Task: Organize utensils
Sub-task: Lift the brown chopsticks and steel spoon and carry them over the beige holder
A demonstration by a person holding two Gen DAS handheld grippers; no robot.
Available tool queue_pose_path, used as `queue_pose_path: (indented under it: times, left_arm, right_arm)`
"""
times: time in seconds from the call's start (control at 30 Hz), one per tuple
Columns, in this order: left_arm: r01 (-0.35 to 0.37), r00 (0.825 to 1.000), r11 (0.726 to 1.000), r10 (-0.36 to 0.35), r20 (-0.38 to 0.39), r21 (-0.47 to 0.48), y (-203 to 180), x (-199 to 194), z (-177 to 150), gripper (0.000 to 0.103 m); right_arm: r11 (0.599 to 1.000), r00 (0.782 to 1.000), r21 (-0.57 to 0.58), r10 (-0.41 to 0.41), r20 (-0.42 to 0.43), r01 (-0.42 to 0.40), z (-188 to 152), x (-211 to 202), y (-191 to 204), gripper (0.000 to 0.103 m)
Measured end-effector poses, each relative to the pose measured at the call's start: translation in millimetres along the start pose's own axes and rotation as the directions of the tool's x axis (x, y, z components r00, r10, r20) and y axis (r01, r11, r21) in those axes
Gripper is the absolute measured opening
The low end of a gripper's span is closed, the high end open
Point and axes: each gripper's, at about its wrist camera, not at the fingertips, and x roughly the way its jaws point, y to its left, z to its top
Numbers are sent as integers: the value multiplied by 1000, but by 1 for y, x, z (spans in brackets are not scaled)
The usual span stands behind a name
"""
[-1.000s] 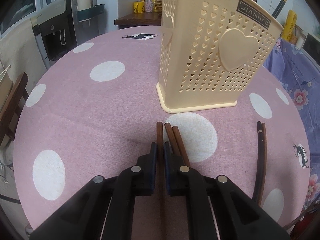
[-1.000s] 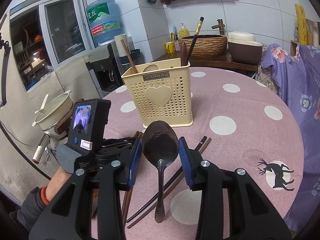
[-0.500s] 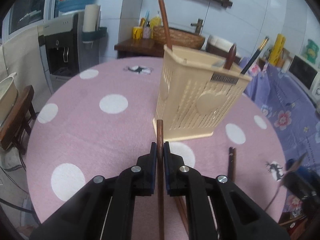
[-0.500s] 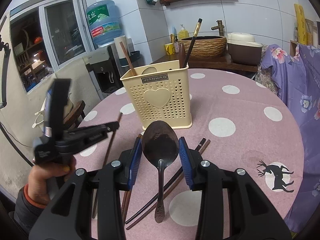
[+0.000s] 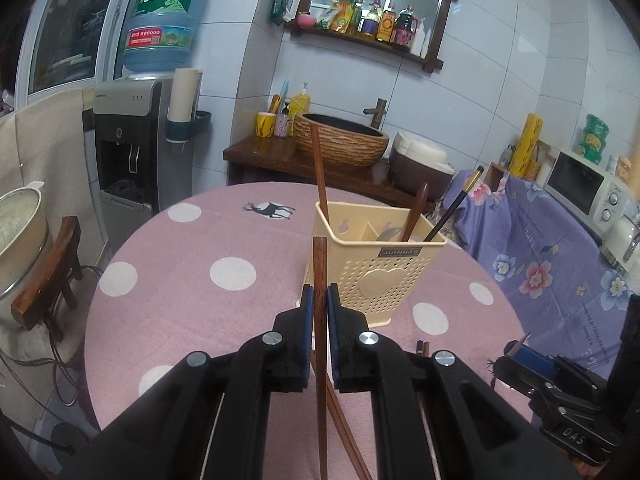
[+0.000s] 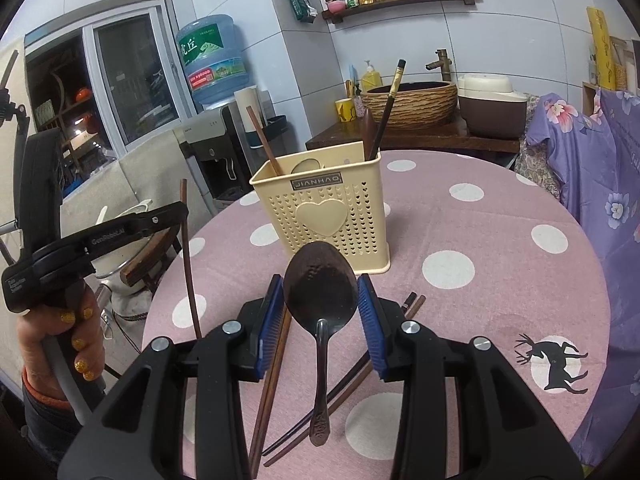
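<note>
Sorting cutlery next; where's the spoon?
Right wrist view: the spoon is held between the right gripper's fingers, above loose chopsticks, before the basket.

holder (image 6: 324, 216): on table (image 6: 500, 280), behind spoon (image 6: 320, 296)
chopsticks (image 6: 272, 376): on table, left of spoon
left gripper (image 6: 182, 210): left of holder

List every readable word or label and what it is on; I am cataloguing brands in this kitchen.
"JIANHAO": plate on the cream utensil basket.
"虎丘": label on the blue water jug.
"GenRobot.AI": side of the left tool.
"DAS": right tool's body.
Shelf bottles: labels too small to read.
</note>
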Motion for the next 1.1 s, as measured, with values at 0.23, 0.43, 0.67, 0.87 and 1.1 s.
queue_pose_path:
  times: [0.23, 0.43, 0.67, 0.87, 1.1]
  left_arm:
    - [7, 999, 1000, -7, 44, 4, 0, -15, 7, 8]
    - [8, 998, 1000, -9, 61, 18, -2, -20, 10, 8]
    - [4, 996, 999, -7, 93, 37, -6, -27, 21, 8]
    - [14, 990, 998, -22, 139, 63, -16, -34, 54, 8]
    - [63, 964, 997, -71, 254, 40, -31, -54, 128, 8]
  right_arm:
    - [1000, 999, -13, 24, 21, -23, 5, 0, 5, 38]
    - [999, 999, -37, 23, 30, -22, 9, 2, 11, 38]
    - [999, 998, -41, 33, 44, -32, 17, 3, 12, 38]
    - [997, 993, -76, 30, 116, -22, 50, 5, 18, 38]
    - [993, 964, -112, 3, 265, 28, 132, 9, 34, 38]
